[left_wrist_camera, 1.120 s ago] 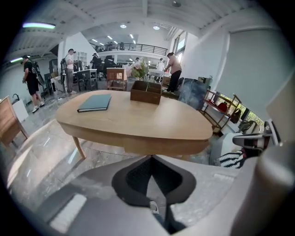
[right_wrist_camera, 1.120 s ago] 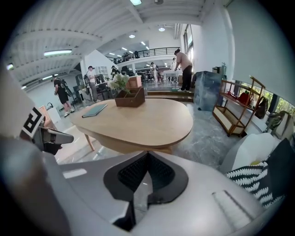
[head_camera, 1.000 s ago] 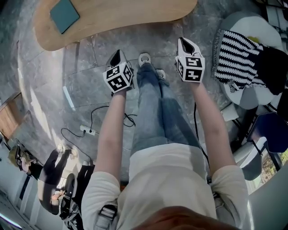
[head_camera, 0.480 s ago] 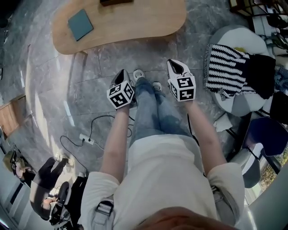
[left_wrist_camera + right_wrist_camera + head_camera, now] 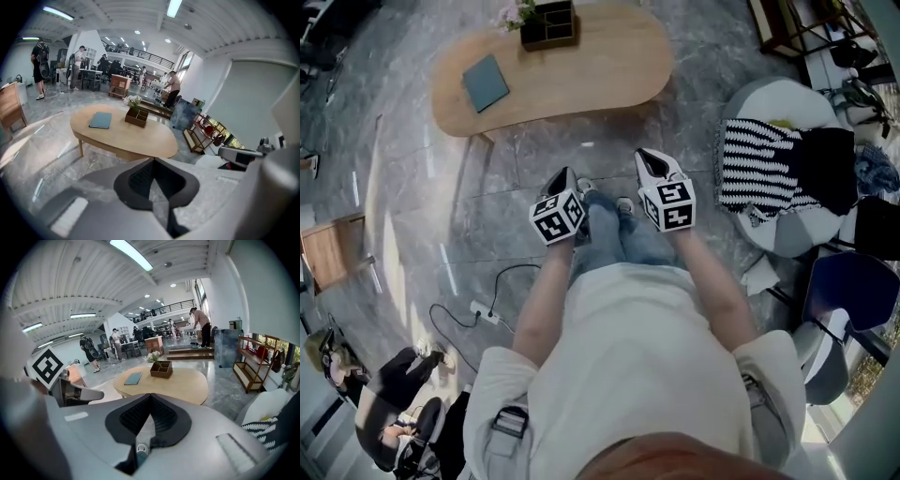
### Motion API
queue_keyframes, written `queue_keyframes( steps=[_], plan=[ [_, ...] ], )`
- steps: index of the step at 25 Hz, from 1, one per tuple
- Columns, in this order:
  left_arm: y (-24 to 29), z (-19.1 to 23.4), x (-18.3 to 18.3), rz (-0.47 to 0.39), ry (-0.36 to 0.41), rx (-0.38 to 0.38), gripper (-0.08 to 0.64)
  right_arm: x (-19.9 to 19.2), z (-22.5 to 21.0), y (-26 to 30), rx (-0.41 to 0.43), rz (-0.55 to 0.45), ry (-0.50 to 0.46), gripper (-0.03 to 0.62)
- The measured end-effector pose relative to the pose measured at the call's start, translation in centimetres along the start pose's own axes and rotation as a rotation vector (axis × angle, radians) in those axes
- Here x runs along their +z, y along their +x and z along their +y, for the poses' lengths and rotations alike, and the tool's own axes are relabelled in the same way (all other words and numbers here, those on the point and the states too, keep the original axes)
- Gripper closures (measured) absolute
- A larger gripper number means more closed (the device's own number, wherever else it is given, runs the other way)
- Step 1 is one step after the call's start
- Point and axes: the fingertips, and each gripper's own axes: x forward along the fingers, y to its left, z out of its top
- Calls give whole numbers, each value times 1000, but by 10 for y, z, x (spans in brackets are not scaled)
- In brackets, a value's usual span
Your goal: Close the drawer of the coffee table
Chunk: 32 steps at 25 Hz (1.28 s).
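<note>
Under the near edge of the worktop (image 5: 581,70), across the floor from the person, the drawer (image 5: 125,153) looks flush, so closing seems done; left claw (image 5: 566,176) and right claw (image 5: 645,156) sit pressed together, empty.

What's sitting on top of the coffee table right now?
On the table: a teal book and a wooden box with flowers at one end. The box's contents and the drawer can't be made out.

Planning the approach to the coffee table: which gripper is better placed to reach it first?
Left, marginally. Both the left gripper and right gripper are shut, empty and well short of the coffee table; the left lines up with its middle, the right with its end.
</note>
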Motion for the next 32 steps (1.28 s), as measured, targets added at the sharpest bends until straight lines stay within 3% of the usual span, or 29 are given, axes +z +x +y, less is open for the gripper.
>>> queue_keyframes(
  steps=[13, 23, 32],
  plan=[
    [-47, -69, 41, -71, 84, -110, 559, 47, 15, -53, 59, -78, 26, 591],
    [-66, -70, 54, -111, 84, -141, 560, 74, 22, -65, 78, -147, 46, 591],
    [-70, -65, 58, -129, 78, -136, 560, 82, 34, -64, 90, -177, -5, 592]
  ],
)
